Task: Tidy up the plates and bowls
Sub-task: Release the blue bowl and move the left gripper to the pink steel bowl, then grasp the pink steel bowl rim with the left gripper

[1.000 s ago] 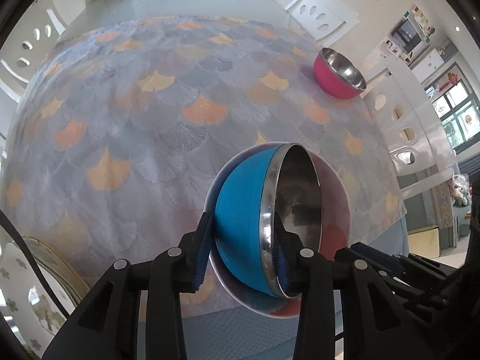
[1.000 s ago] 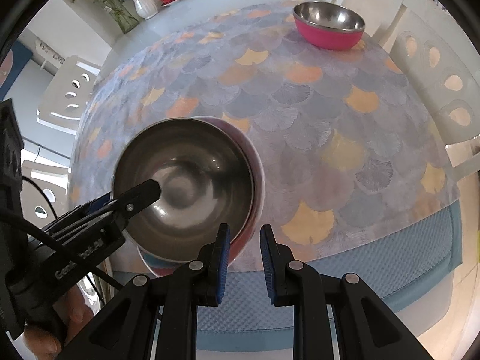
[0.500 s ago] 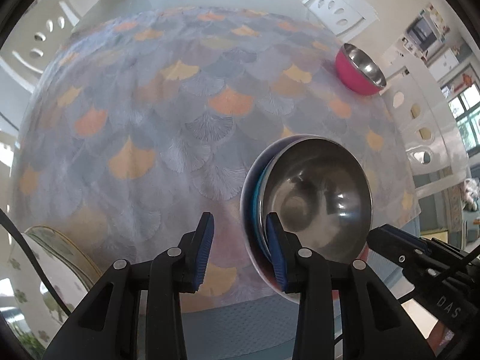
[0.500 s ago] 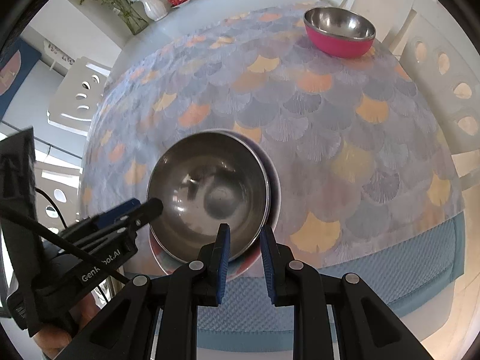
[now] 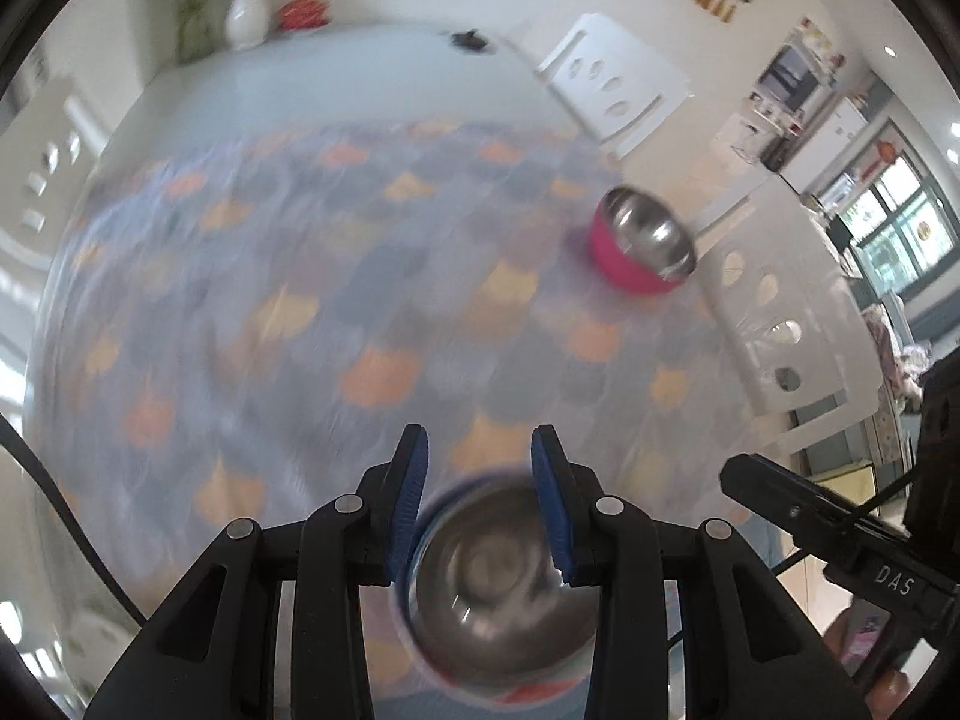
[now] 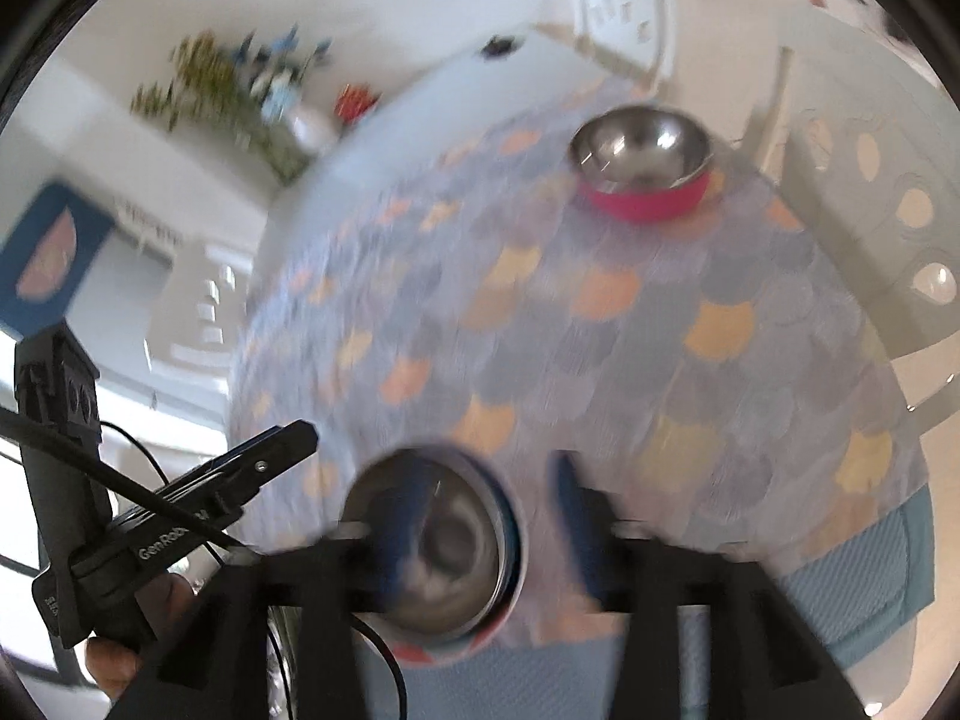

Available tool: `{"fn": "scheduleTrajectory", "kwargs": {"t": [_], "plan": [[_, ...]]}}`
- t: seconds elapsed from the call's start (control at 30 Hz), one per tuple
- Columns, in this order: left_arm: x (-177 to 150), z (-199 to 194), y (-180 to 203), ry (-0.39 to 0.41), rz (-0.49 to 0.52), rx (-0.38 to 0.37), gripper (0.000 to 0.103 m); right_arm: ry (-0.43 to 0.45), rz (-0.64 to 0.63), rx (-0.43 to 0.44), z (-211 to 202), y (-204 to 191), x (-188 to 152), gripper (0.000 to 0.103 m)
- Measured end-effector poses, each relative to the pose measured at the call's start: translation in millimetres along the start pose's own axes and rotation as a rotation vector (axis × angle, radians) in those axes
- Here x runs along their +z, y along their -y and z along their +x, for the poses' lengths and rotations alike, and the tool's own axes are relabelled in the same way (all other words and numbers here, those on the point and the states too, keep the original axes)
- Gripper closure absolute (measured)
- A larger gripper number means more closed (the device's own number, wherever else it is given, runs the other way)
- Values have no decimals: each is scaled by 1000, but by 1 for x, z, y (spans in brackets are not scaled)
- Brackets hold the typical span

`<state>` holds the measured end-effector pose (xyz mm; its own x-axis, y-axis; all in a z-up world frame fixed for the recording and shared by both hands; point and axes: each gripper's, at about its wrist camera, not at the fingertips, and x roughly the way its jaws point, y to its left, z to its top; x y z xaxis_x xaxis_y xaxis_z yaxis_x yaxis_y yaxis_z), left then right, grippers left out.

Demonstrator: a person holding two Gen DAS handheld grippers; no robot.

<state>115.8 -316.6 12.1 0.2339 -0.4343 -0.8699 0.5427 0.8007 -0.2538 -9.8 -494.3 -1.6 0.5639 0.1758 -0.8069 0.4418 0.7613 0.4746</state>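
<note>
A blue bowl (image 5: 498,588) with a steel inside rests upright on a pale plate (image 5: 516,690) with red marks, at the table's near edge. My left gripper (image 5: 480,498) hangs above it, its blue pads apart, with nothing between them. In the blurred right wrist view, my right gripper (image 6: 474,510) also hovers over the blue bowl (image 6: 438,552) on the plate (image 6: 420,654). Its jaws are opening and hold nothing. A pink bowl (image 5: 642,246) with a steel inside stands at the far right of the table, also seen as the pink bowl (image 6: 642,174).
A scale-patterned tablecloth (image 5: 372,312) covers the table. White chairs (image 5: 612,96) stand at the far and right sides. A vase of flowers (image 5: 246,12) and a small dark lid (image 5: 468,39) sit at the far end. A hand (image 6: 114,666) holds the left gripper's handle.
The left gripper let go of the tilted blue bowl, which now lies upright on the plate. Both grippers have risen and drawn back. The right jaws have spread wider.
</note>
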Motion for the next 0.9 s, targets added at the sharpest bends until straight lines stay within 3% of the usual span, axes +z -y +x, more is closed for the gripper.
{"fn": "scheduleTrajectory", "kwargs": {"t": [0.07,0.1,0.17,0.5,0.7,0.9], "plan": [[23,6,9,1,19,-11,63,38,46,6,-4,12,10,37],[34,11,13,-2,23,-12,50,48,68,6,-4,20,18,37],[50,19,19,-1,24,-20,37,48,96,-5,-2,35,33,37],[129,118,61,-108,72,-100,40,68,215,-88,39,100,118,37],[155,179,71,-211,39,-162,42,55,244,-128,77,125,160,37],[164,222,78,-270,4,-201,52,30,251,-136,104,143,174,37]]}}
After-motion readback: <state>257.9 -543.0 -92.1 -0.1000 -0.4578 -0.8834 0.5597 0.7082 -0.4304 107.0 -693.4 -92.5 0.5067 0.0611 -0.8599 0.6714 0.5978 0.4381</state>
